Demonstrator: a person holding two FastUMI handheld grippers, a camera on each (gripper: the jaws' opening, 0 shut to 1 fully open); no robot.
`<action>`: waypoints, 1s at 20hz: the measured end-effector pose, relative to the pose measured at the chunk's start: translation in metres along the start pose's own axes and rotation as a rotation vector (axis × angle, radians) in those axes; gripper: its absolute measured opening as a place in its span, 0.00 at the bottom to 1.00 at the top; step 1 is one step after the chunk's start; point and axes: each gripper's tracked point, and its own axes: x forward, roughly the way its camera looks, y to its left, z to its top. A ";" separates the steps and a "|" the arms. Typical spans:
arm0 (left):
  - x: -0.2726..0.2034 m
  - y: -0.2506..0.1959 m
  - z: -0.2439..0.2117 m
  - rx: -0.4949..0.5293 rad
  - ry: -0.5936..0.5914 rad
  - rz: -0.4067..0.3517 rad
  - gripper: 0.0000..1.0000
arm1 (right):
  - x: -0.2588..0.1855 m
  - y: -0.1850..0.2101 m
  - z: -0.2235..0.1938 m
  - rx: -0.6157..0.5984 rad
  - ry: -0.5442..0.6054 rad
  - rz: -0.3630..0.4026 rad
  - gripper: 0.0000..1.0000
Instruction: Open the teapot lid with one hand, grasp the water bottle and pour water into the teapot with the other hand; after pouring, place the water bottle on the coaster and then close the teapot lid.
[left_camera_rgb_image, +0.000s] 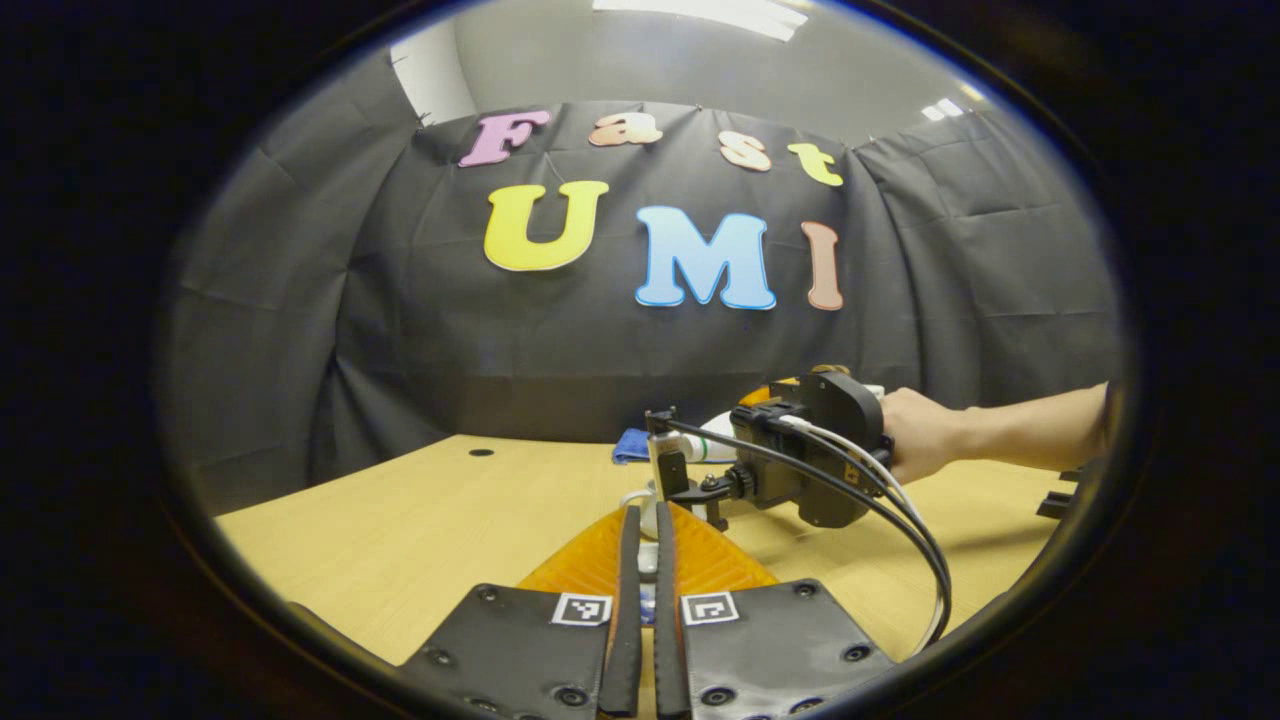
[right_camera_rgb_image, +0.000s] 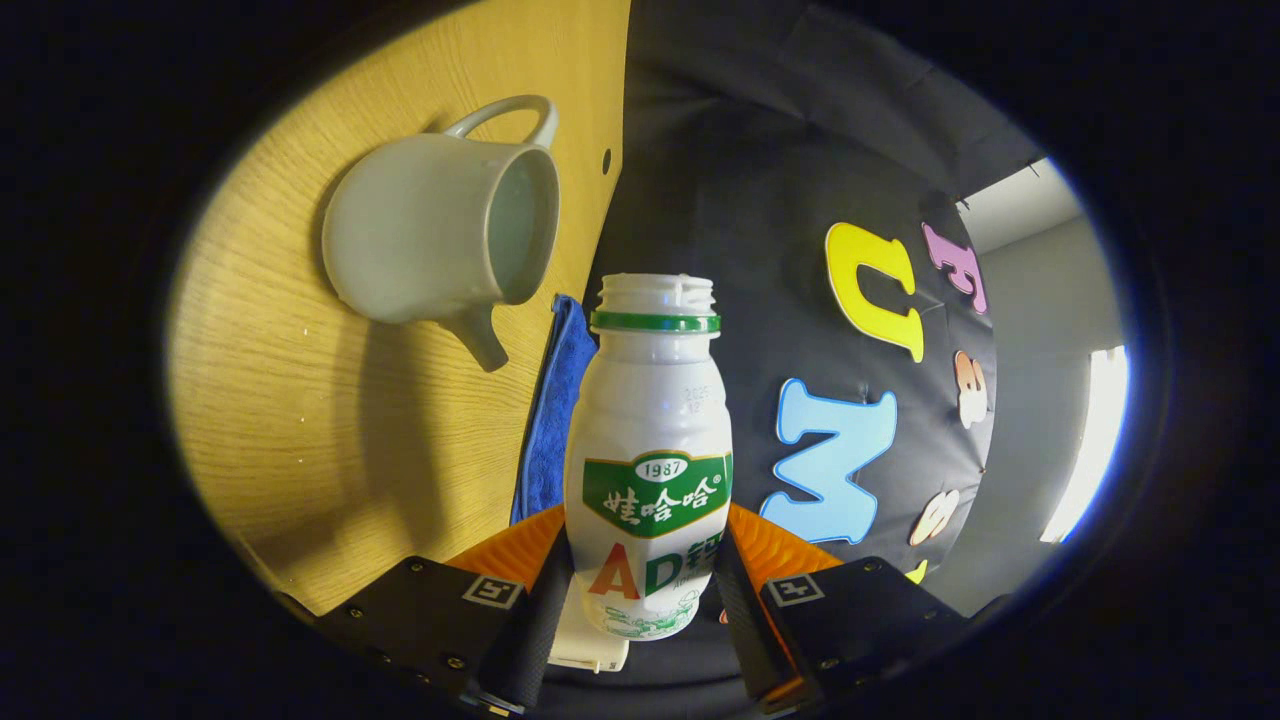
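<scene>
Fingers of your right gripper (right_camera_rgb_image: 645, 565) are spread to the width of the white plastic water bottle with a green neck ring and green label (right_camera_rgb_image: 655, 420) and press on its lower body from both sides. The cap is off.

In the right gripper view the bottle's long axis runs straight out along the fingers, mouth leading. The pale wooden table (right_camera_rgb_image: 290, 450) stands on edge at the left of that view, so I judge the bottle to lie roughly level, rolled onto its side, with its mouth a little above and just beside the white ceramic teapot (right_camera_rgb_image: 430, 230). The pot has no lid on; its opening faces away from the table, its loop handle and its short spout point to opposite sides.

To pour well, bring the bottle mouth squarely over that opening before you tip further, then lower the neck slowly so the stream falls inside the rim and not onto the spout or the folded blue cloth (right_camera_rgb_image: 555, 410) just beyond the pot, likely the coaster.

Your left gripper (left_camera_rgb_image: 647, 530) has its fingers drawn nearly together, leaving a thin slit with something pale in it; I cannot tell whether they clamp the lid. Hold that hand clear of the pour
</scene>
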 end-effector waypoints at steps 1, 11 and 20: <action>-0.001 0.000 0.000 0.004 0.000 0.001 0.16 | 0.000 -0.002 0.001 -0.009 -0.002 -0.010 0.74; 0.000 0.001 -0.002 0.016 0.011 0.000 0.16 | -0.005 -0.011 0.009 -0.098 -0.021 -0.083 0.73; 0.001 0.002 -0.003 0.026 0.014 0.001 0.12 | -0.002 -0.019 0.007 -0.162 -0.040 -0.113 0.73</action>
